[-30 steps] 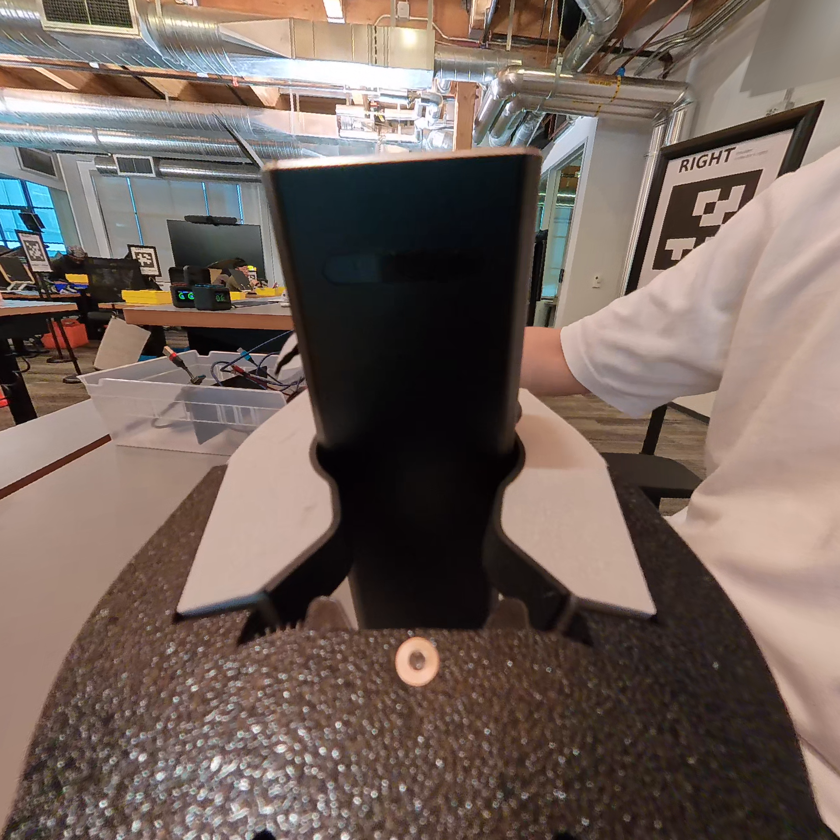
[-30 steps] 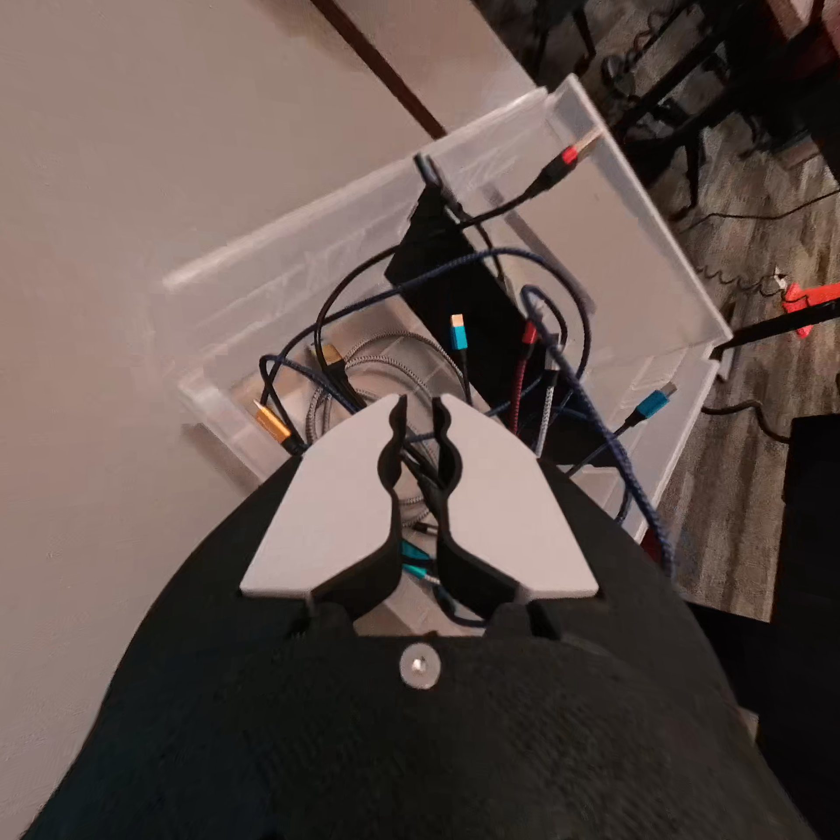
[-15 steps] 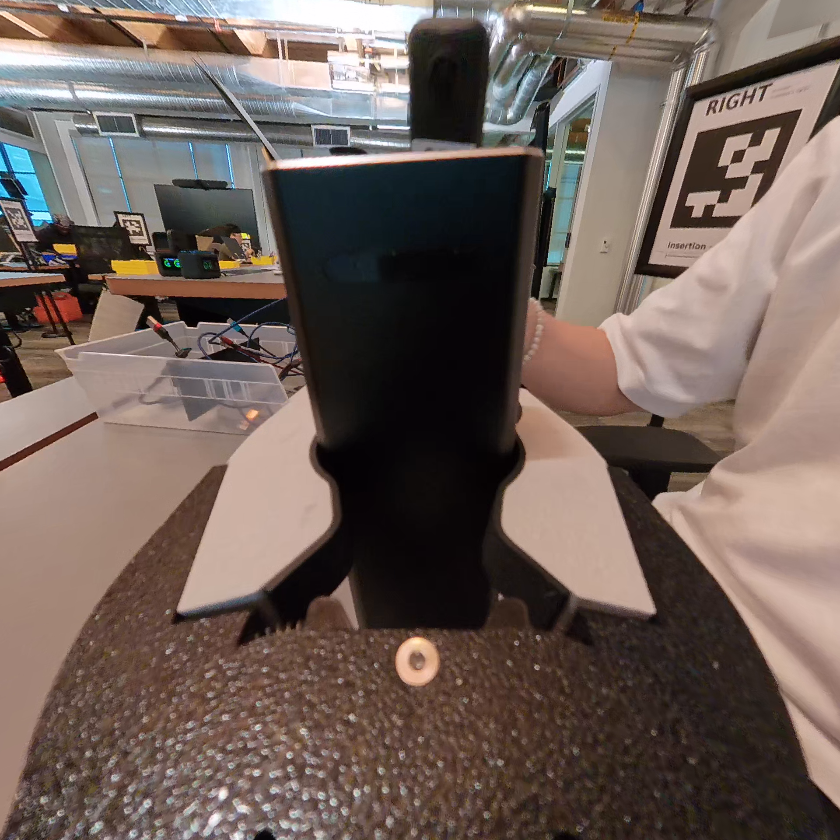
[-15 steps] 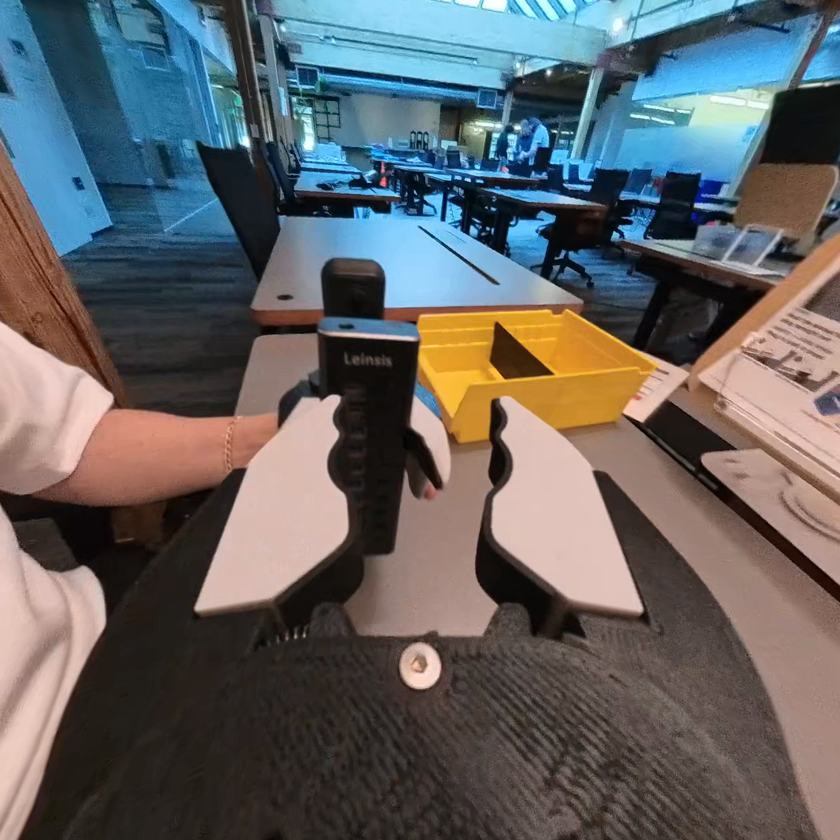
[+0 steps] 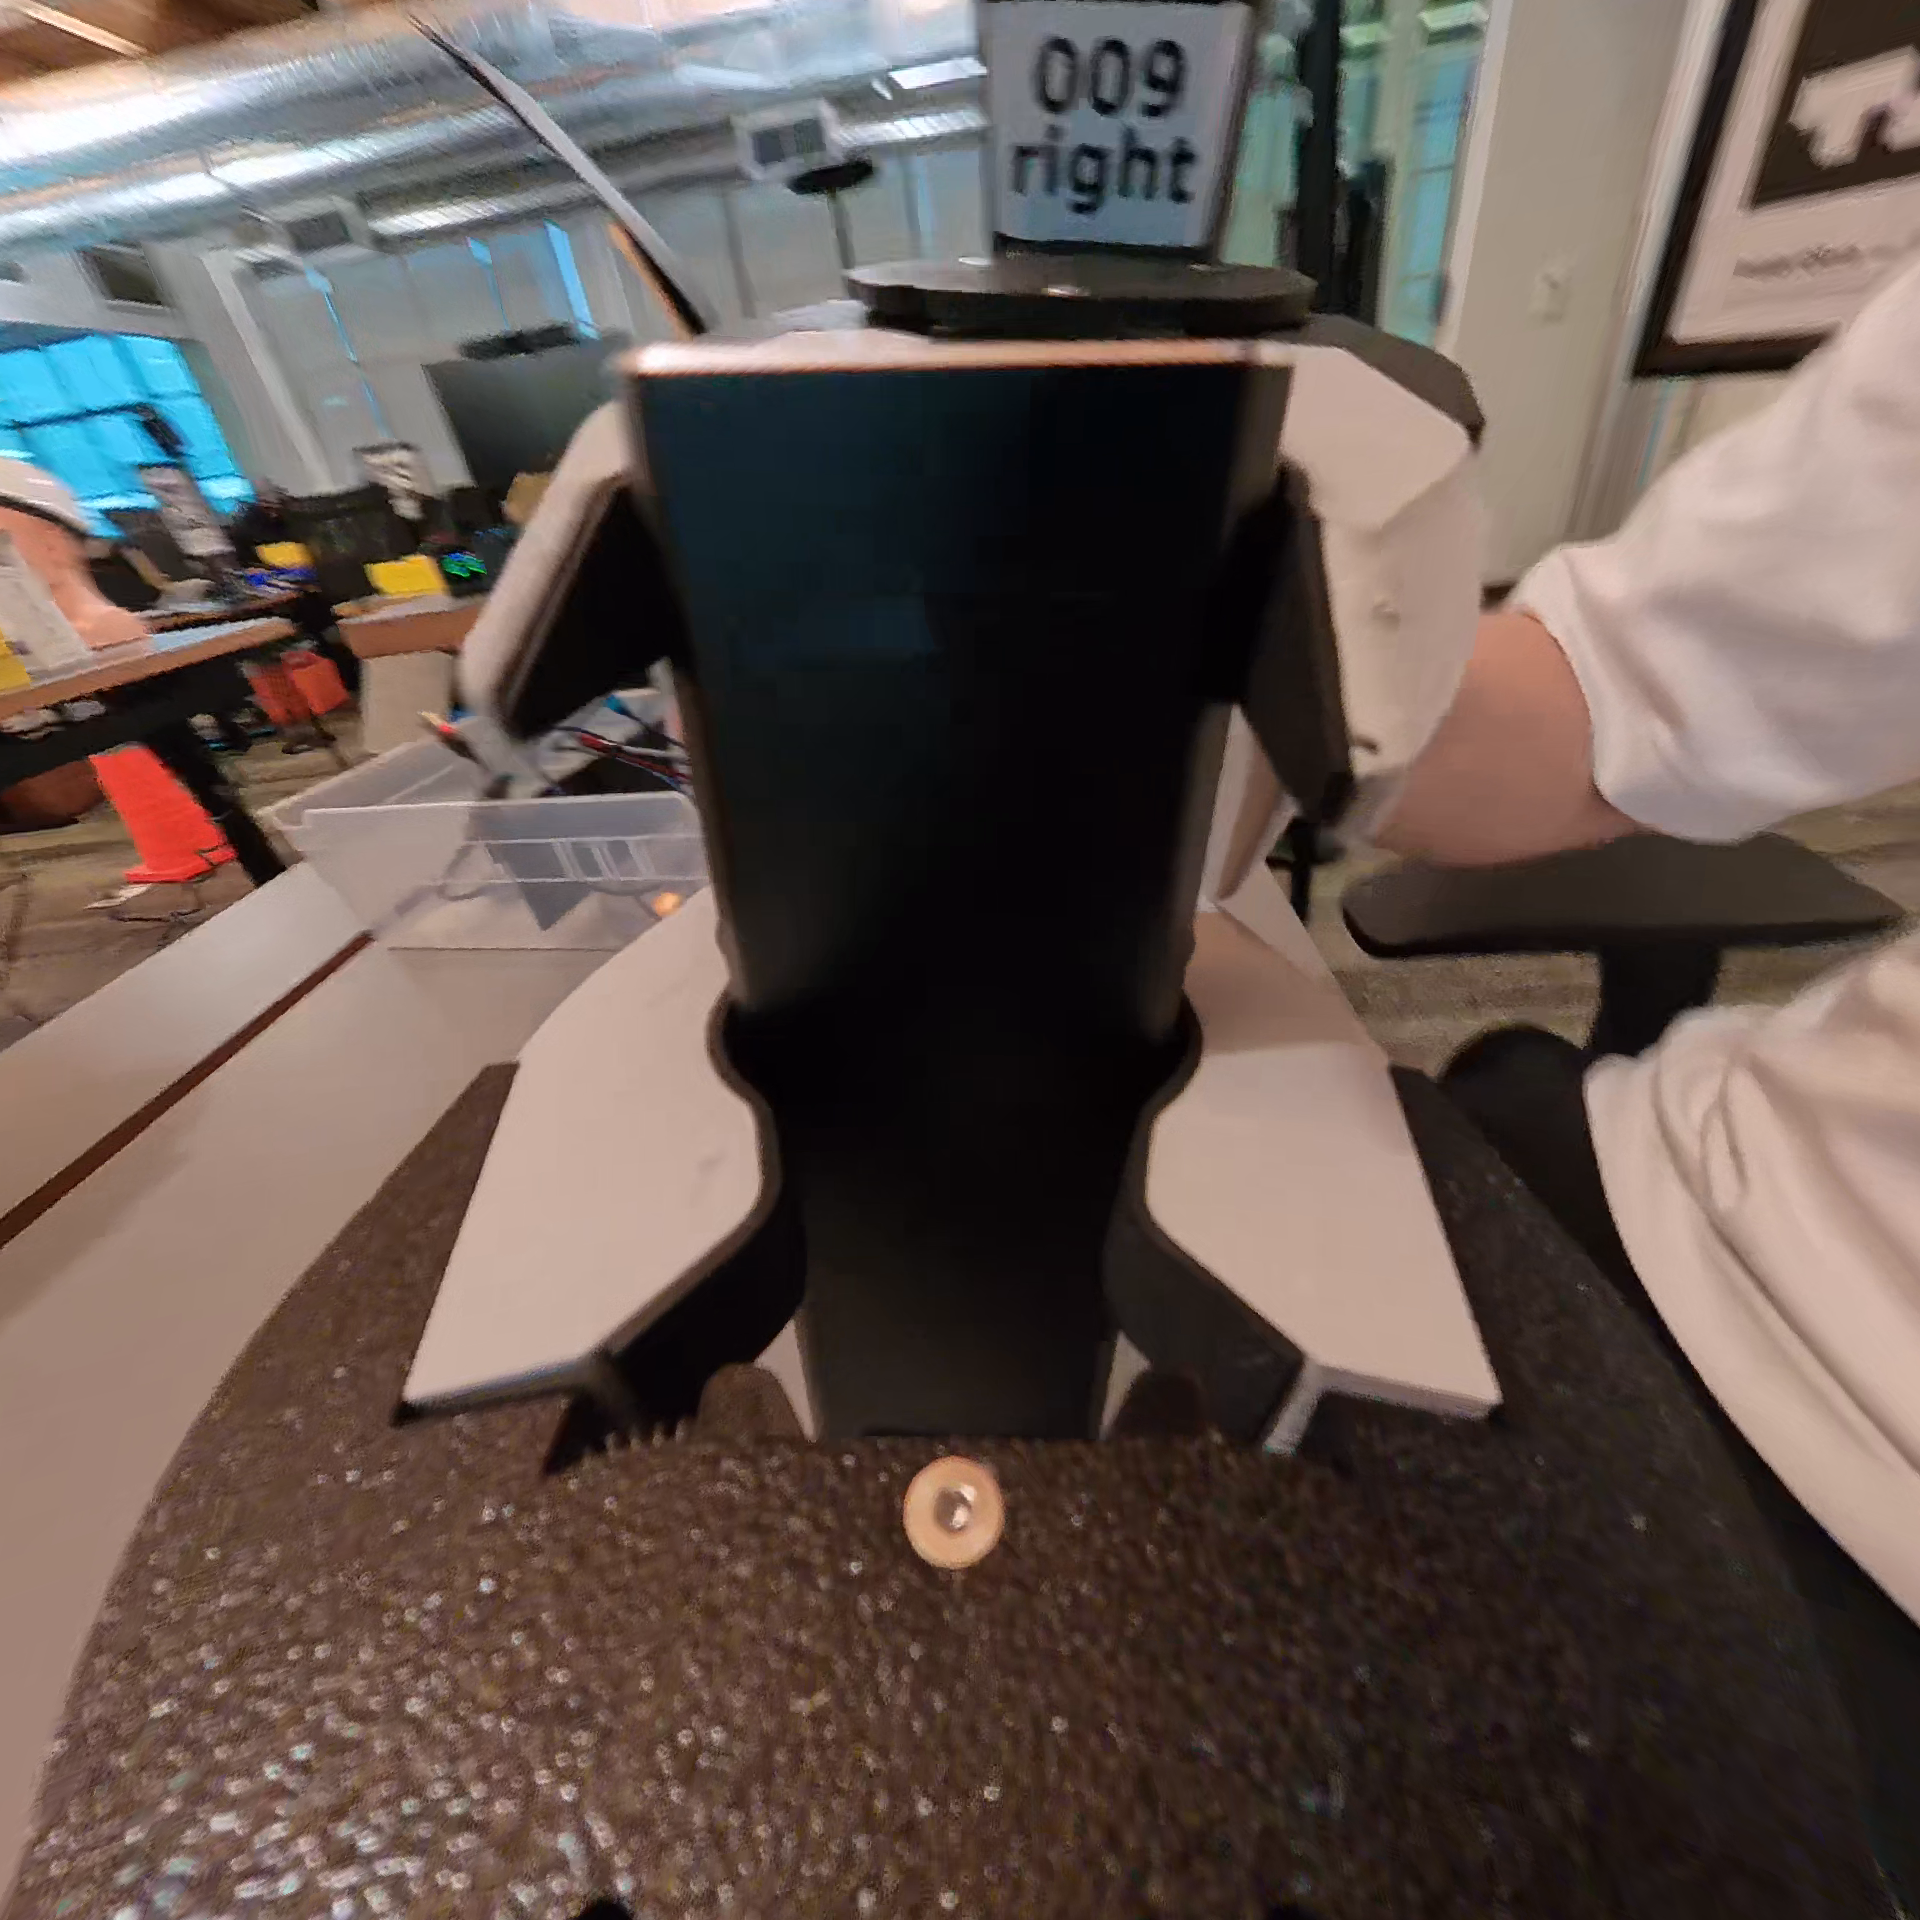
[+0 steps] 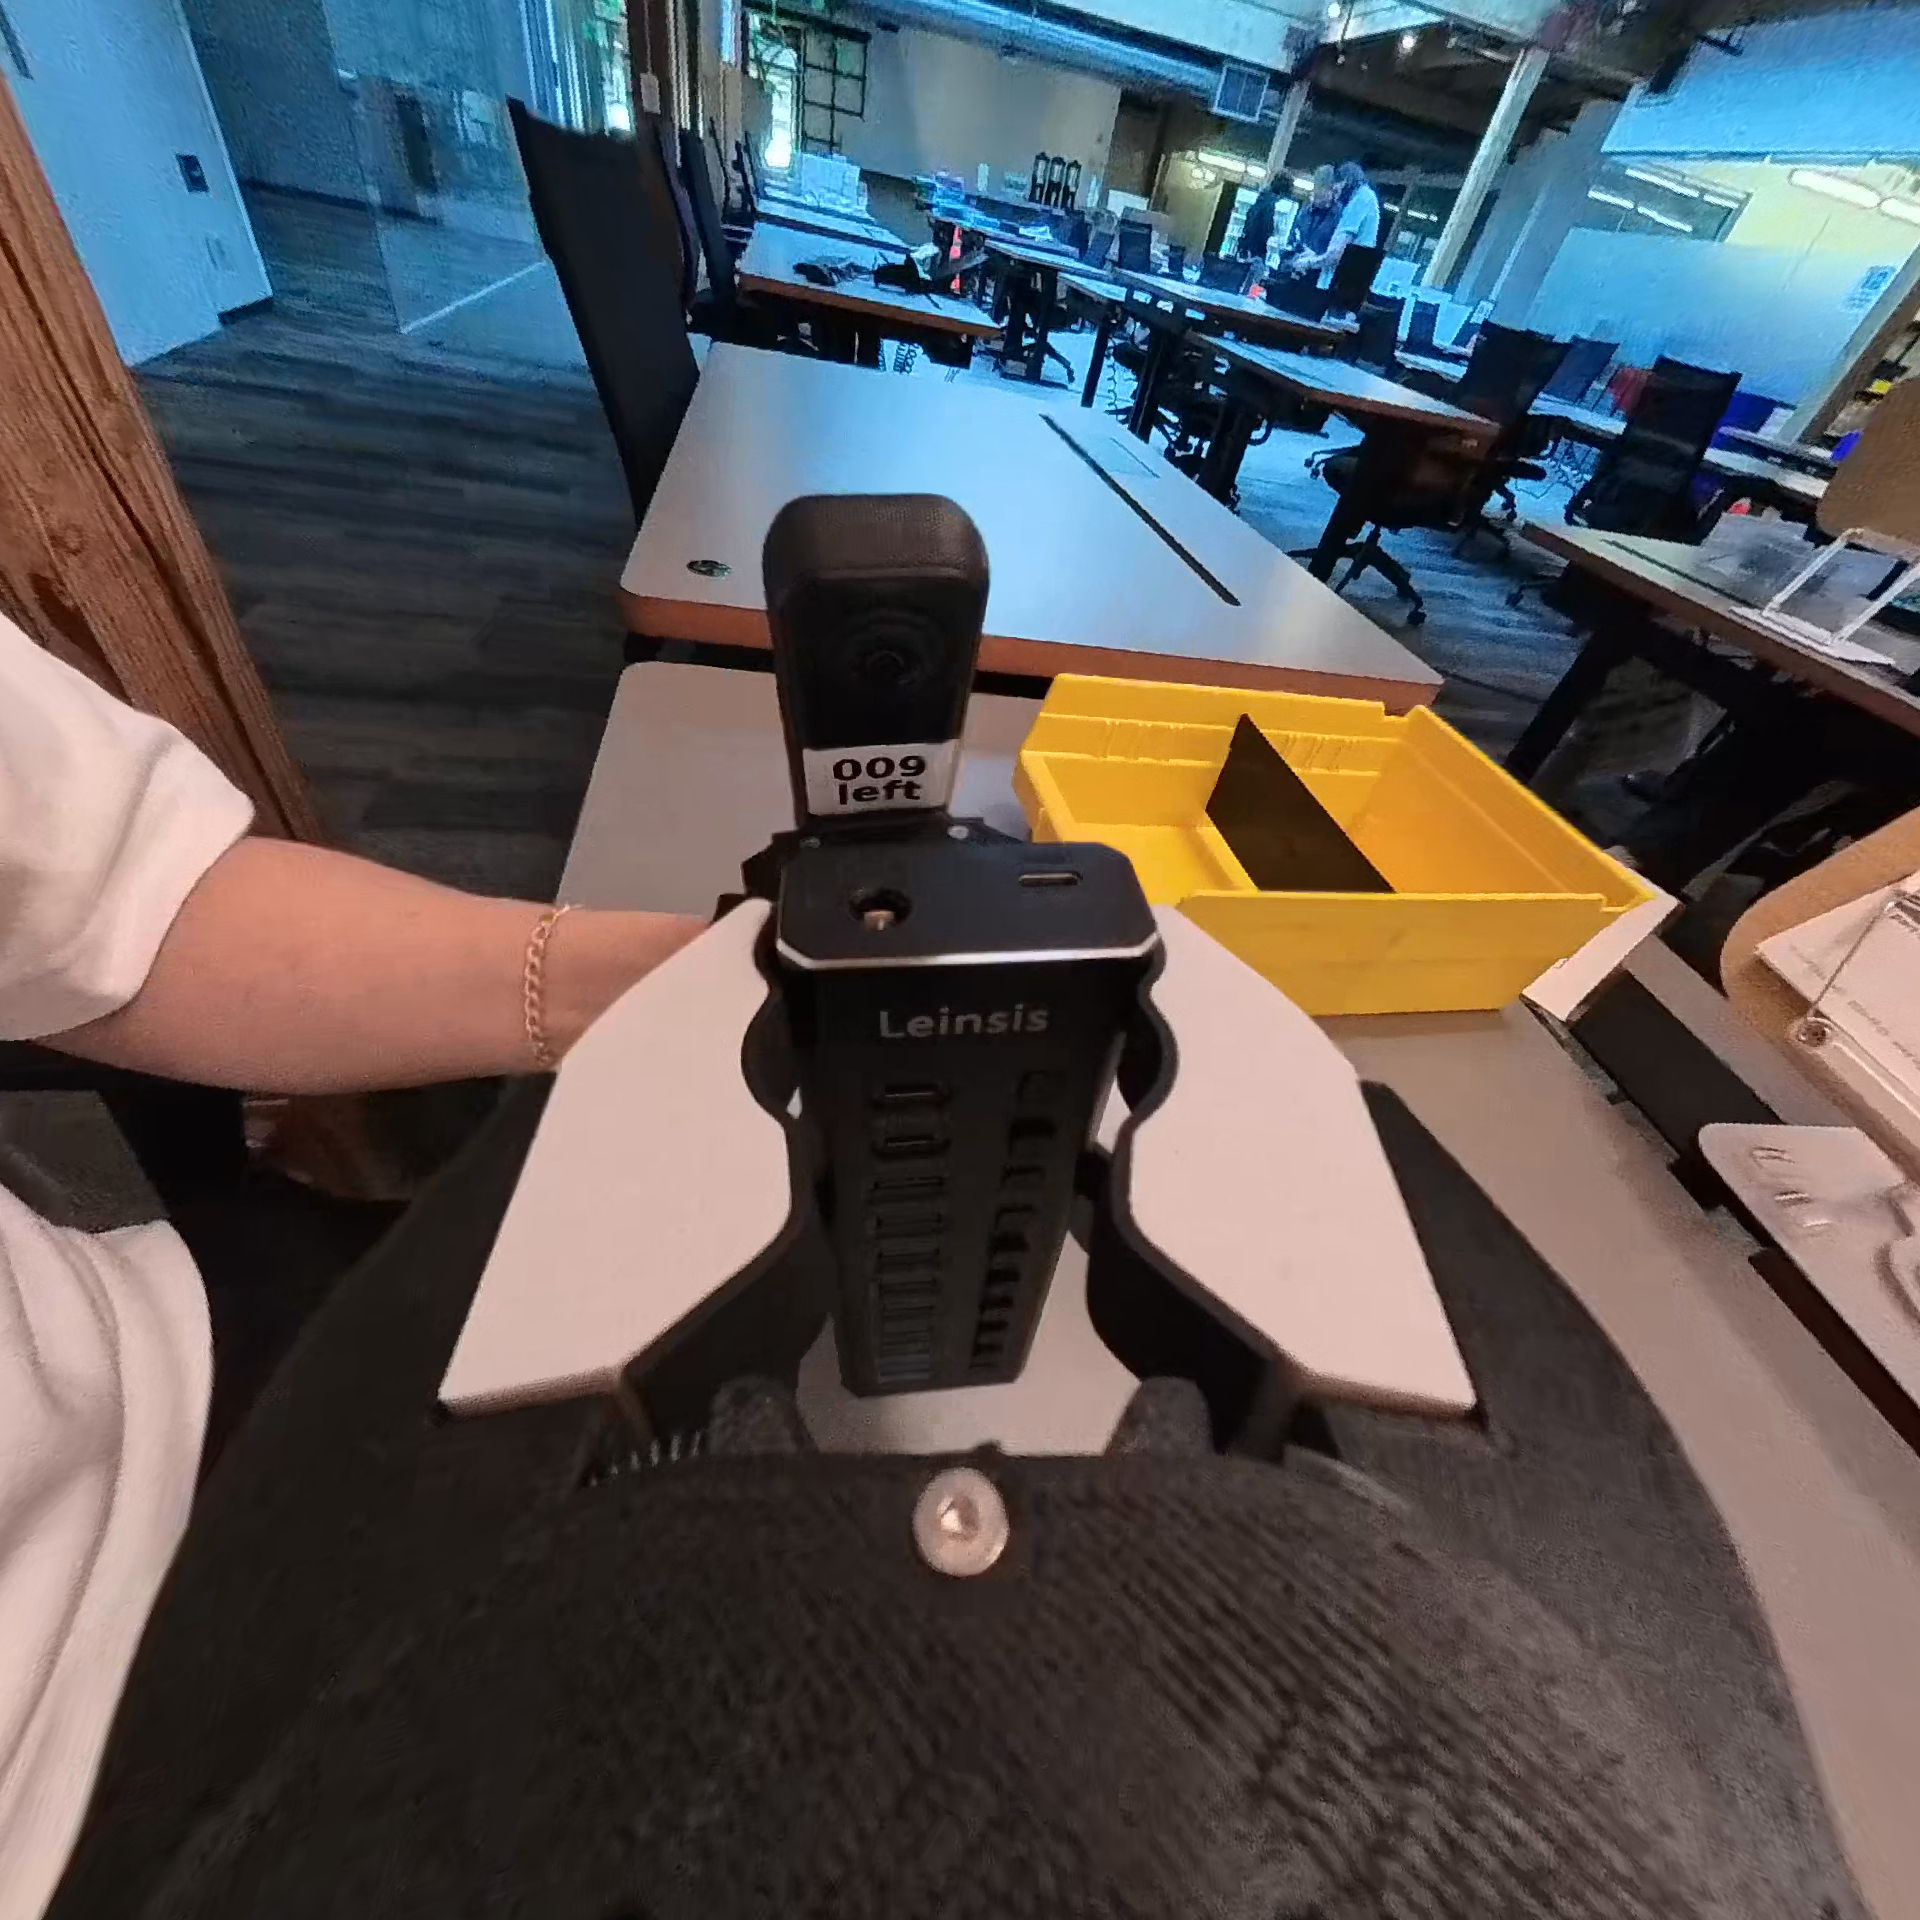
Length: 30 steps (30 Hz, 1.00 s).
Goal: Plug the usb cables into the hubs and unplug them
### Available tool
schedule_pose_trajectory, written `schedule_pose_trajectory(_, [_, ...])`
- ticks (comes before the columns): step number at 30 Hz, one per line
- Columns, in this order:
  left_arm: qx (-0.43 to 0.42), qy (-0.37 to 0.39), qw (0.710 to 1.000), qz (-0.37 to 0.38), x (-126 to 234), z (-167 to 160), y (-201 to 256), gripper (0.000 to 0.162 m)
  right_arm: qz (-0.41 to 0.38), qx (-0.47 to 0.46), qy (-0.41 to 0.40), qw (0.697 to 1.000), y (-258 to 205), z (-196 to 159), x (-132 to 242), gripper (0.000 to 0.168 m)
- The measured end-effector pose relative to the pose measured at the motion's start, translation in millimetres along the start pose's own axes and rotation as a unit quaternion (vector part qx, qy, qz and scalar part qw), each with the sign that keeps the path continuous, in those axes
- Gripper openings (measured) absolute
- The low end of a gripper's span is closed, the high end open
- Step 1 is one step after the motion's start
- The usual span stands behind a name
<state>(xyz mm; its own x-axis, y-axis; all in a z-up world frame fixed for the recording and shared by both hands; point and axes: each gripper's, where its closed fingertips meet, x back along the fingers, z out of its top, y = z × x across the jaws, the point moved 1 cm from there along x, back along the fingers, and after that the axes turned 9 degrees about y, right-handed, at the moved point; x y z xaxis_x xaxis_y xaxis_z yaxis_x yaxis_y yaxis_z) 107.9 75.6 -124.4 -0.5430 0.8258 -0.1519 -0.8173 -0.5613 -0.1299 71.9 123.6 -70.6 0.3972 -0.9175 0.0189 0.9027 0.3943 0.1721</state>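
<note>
At the centre of both frames we hold the hub (image 6: 961,1153) upright: our left gripper (image 5: 958,1039) clamps its lower body, and our right gripper (image 6: 956,1049), which half a second ago stood open beside it, has now closed around its port face from the opposite side, though we cannot tell whether the pads press it. Farther off, the cables (image 5: 623,743) lie in the clear bin (image 5: 499,862) at middle left of the left view, so we judge this a handover or regrip, with no plugging begun.
</note>
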Motion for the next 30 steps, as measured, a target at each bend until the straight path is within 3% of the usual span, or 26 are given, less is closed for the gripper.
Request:
schedule_pose_trajectory(1, [0.004, 0.015, 1.000, 0.023, 0, 3, -6, 0.074, -0.006, 0.008, -0.005, 1.000, 4, 3, 3, 0.062])
schedule_pose_trajectory(5, [0.000, 0.077, 0.993, 0.094, 15, 15, -27, 0.082, -0.076, 0.064, -0.038, 0.994, 54, 29, 36, 0.062])
schedule_pose_trajectory(10, [0.009, 0.081, 0.987, 0.137, 37, 16, -45, 0.080, -0.257, 0.141, -0.139, 0.946, 198, 54, 139, 0.062])
schedule_pose_trajectory(14, [0.028, 0.097, 0.984, 0.145, 42, 15, -51, 0.076, -0.365, 0.214, -0.279, 0.862, 317, 28, 238, 0.062])
schedule_pose_trajectory(17, [0.040, 0.094, 0.984, 0.147, 43, 8, -54, 0.075, -0.400, 0.180, -0.327, 0.837, 370, -10, 289, 0.062])
schedule_pose_trajectory(20, [0.049, 0.087, 0.984, 0.151, 43, 0, -57, 0.074, -0.411, 0.128, -0.342, 0.835, 398, -53, 314, 0.062])
schedule_pose_trajectory(26, [0.064, 0.081, 0.983, 0.153, 49, -10, -62, 0.068, -0.394, 0.088, -0.419, 0.813, 417, -130, 329, 0.062])
schedule_pose_trajectory(30, [0.083, 0.089, 0.981, 0.153, 51, -13, -64, 0.068, -0.366, 0.077, -0.415, 0.829, 417, -155, 323, 0.062])
